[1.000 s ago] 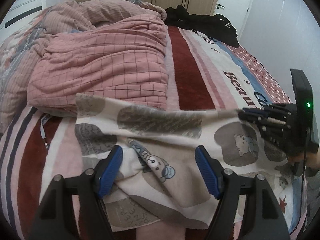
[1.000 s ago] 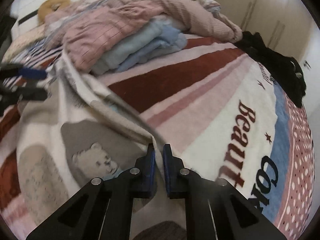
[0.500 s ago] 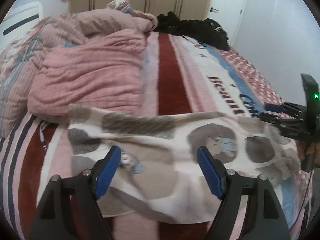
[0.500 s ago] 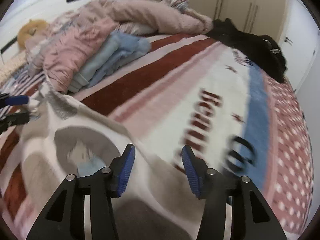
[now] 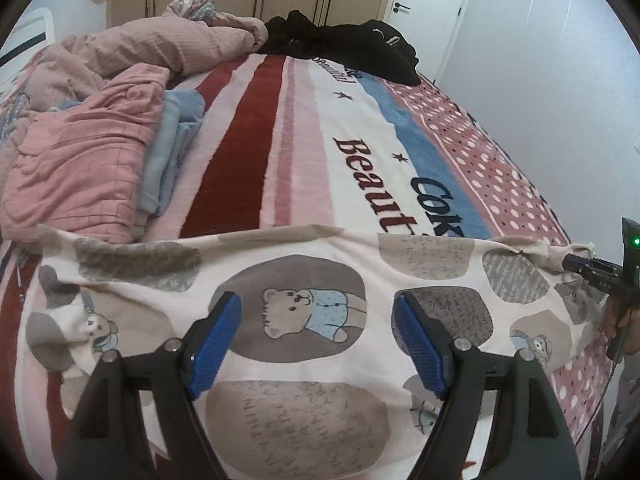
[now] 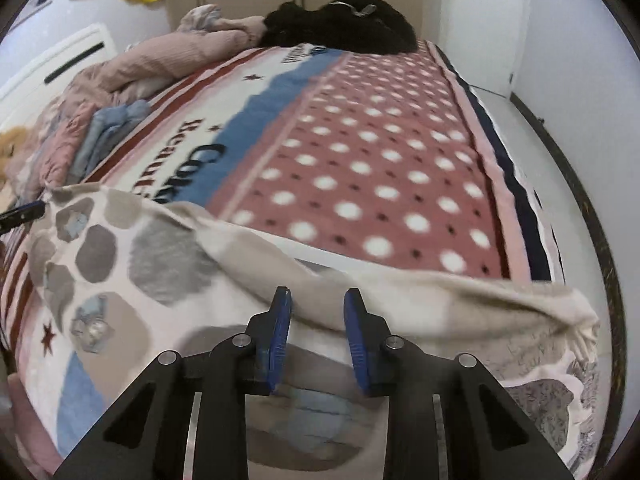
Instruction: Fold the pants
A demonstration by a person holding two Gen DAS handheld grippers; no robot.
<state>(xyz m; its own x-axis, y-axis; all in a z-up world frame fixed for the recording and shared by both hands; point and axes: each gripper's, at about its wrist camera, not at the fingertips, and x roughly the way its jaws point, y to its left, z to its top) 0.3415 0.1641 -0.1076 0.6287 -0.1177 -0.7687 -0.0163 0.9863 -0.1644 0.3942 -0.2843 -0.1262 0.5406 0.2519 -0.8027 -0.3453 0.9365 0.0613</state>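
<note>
The cream pants (image 5: 304,280) with grey patches and teddy bear prints lie spread flat across the near part of the bed. My left gripper (image 5: 318,320) is open and empty, just above the pants' middle. My right gripper (image 6: 316,312) is open, with a bunched edge of the pants (image 6: 360,292) lying across between its fingers, not pinched. The right gripper also shows in the left wrist view (image 5: 588,268) at the pants' right end. The left gripper's tip shows in the right wrist view (image 6: 24,214) at the pants' far left end.
The bed carries a striped and dotted blanket (image 5: 360,120). A pink quilt and folded blue clothes (image 5: 100,148) lie at the left. A black garment heap (image 5: 344,48) lies at the far end. Wardrobes, a door and white floor (image 6: 540,128) are beyond.
The right gripper opened, let go of the pants and moved to their right end. The pants went from bunched to spread flat. The left gripper stayed open.
</note>
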